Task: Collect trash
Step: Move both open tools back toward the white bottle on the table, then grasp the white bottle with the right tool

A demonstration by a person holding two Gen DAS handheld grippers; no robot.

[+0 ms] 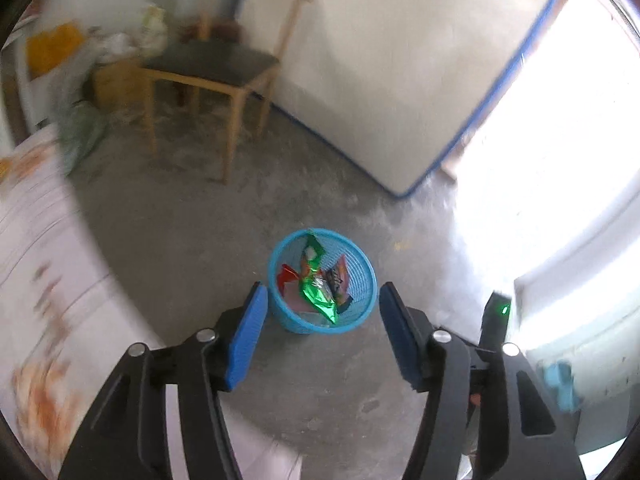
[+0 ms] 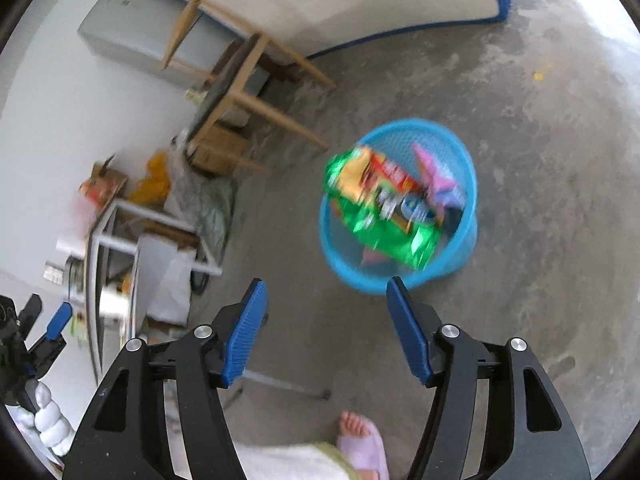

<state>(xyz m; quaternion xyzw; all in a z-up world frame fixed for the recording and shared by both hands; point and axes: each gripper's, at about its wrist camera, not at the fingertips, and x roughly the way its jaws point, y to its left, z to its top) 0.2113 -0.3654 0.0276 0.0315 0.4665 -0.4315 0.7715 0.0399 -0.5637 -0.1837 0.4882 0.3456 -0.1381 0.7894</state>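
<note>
A blue mesh basket (image 1: 362, 264) stands on the concrete floor and holds several snack wrappers, among them a shiny green one (image 1: 320, 300). My left gripper (image 1: 322, 292) hangs open above and in front of it, with nothing between its blue pads (image 1: 248, 336). In the right wrist view the basket (image 2: 468, 184) lies just beyond my right gripper (image 2: 326, 282), which is open and empty. A blurred green and orange snack packet (image 2: 380, 208) sits at the basket's mouth, clear of the fingers. The left gripper (image 2: 50, 310) shows at the far left, held by a white-gloved hand (image 2: 48, 424).
A wooden chair (image 1: 216, 64) stands behind the basket beside a leaning mattress with a blue edge (image 1: 380, 80). A floral-cloth table (image 1: 44, 280) is at the left. Boxes, bags and a metal frame (image 2: 120, 232) crowd the wall. A foot in a purple slipper (image 2: 362, 436) is below.
</note>
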